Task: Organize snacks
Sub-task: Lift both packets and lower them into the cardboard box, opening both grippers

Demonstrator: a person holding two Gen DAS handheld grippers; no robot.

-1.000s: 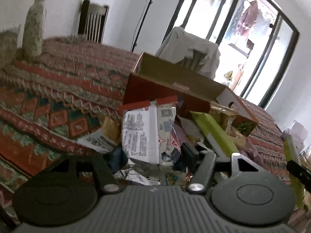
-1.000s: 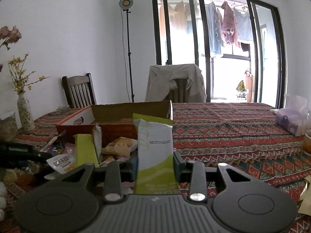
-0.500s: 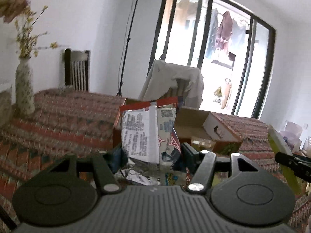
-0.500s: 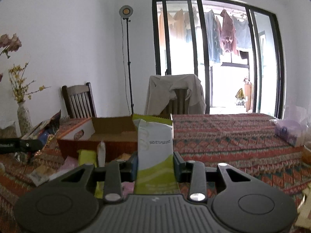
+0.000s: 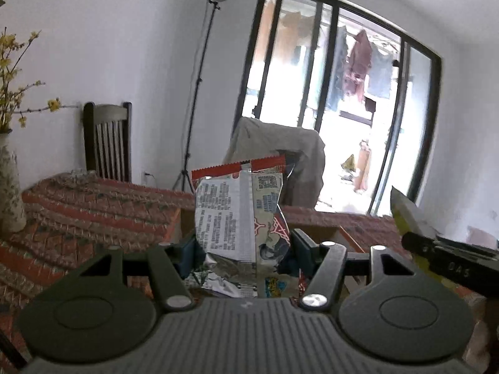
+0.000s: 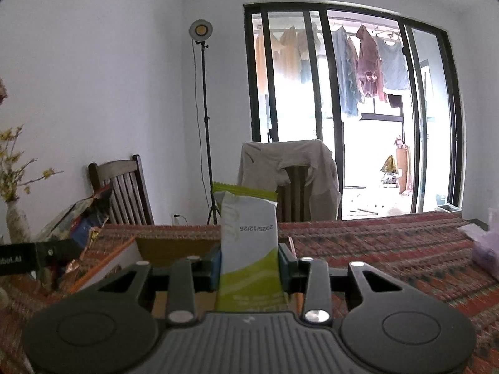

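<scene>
My left gripper (image 5: 240, 249) is shut on a silver and red snack packet (image 5: 237, 215), held upright above the table. My right gripper (image 6: 248, 263) is shut on a white and green snack packet (image 6: 249, 243), also upright. Both are raised over an open cardboard box (image 6: 174, 244), which also shows in the left wrist view (image 5: 343, 237) behind the packet. The left gripper with its packet shows at the left edge of the right wrist view (image 6: 71, 233). The right gripper with its green packet shows at the right of the left wrist view (image 5: 411, 221).
The table wears a red patterned cloth (image 6: 389, 249). A vase with yellow flowers (image 5: 9, 187) stands at the left. Two chairs (image 6: 124, 193), one draped with a grey garment (image 6: 290, 168), and a lamp stand (image 6: 202, 93) are behind the table. A tissue pack (image 6: 486, 249) lies far right.
Both grippers have lifted with their packets and tilted up. The snack pile has dropped out of view and the box now sits low in both views.
</scene>
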